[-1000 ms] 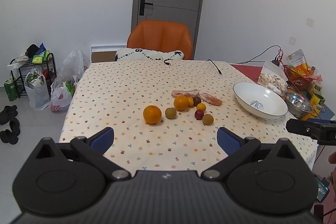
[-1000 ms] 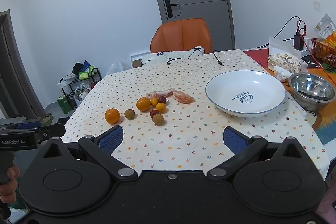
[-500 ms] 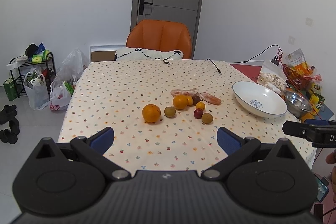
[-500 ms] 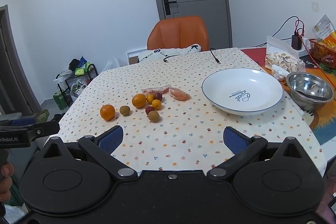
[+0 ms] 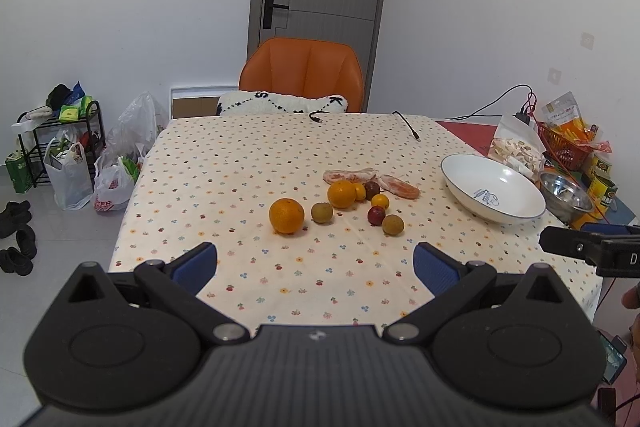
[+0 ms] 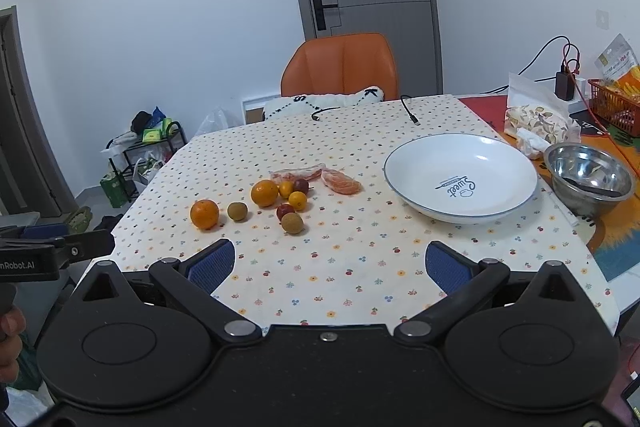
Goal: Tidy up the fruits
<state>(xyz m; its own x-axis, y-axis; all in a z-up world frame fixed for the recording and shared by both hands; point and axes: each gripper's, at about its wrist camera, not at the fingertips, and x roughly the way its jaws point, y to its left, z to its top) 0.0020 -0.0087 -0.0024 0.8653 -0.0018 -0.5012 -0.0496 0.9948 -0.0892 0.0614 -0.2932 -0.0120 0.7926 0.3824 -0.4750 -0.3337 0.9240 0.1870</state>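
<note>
Left gripper [image 5: 315, 265] and right gripper [image 6: 331, 265] both spread wide, ribbed blue pads, nothing held. Round fruits [image 6: 265, 193] clustered mid-worktop [image 6: 360, 267] on dotted cloth: glossy oranges, dull brown-green ones, dark red. Peeled segments behind. Smooth white plate [image 6: 460, 179] to their right, steel bowl [image 6: 590, 179] beside it.

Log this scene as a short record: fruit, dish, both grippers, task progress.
fruit: two oranges, smaller round fruits and peeled segments, all loose on the tablecloth
dish: white plate, nothing in it, right of the fruit
metal bowl: beside the plate, further right
left gripper: jaws open, holding nothing, short of the fruit
right gripper: jaws open, holding nothing
progress: no fruit in the plate yet
</note>
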